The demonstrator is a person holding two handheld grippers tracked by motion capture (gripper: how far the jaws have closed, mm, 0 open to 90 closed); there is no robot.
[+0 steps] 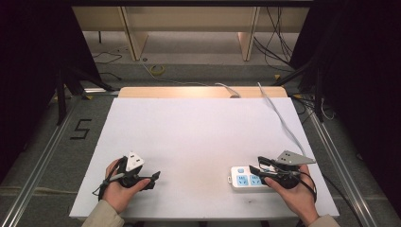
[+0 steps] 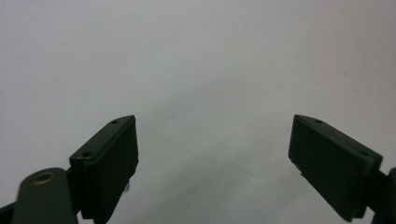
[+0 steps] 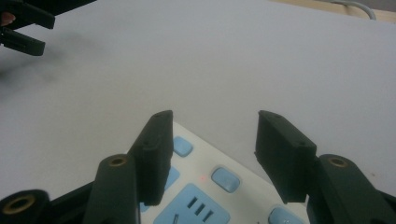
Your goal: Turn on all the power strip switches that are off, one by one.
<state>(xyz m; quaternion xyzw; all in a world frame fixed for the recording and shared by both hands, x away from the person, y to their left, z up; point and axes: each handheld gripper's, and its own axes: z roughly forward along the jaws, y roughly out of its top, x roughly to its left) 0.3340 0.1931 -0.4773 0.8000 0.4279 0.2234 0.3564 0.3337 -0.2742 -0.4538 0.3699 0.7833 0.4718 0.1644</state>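
Observation:
A white power strip [image 1: 245,179] with light blue sockets lies flat near the table's front right corner. My right gripper [image 1: 257,165] hovers over its right end, held from the right by a hand. In the right gripper view the right gripper [image 3: 212,114] stands open, its jaws apart above the power strip [image 3: 205,198], which shows blue buttons and a small red light. At the front left my left gripper [image 1: 156,175] rests low in a hand and points right. The left gripper [image 2: 215,121] is open over the bare white table [image 2: 196,56], with nothing between its jaws.
The white table top [image 1: 198,132] has a wooden strip [image 1: 189,92] along its far edge. A white cable [image 1: 283,124] trails from the right gripper to the back right. A "5" mark [image 1: 81,128] lies on the floor at left, with loose cables on the floor beyond the table.

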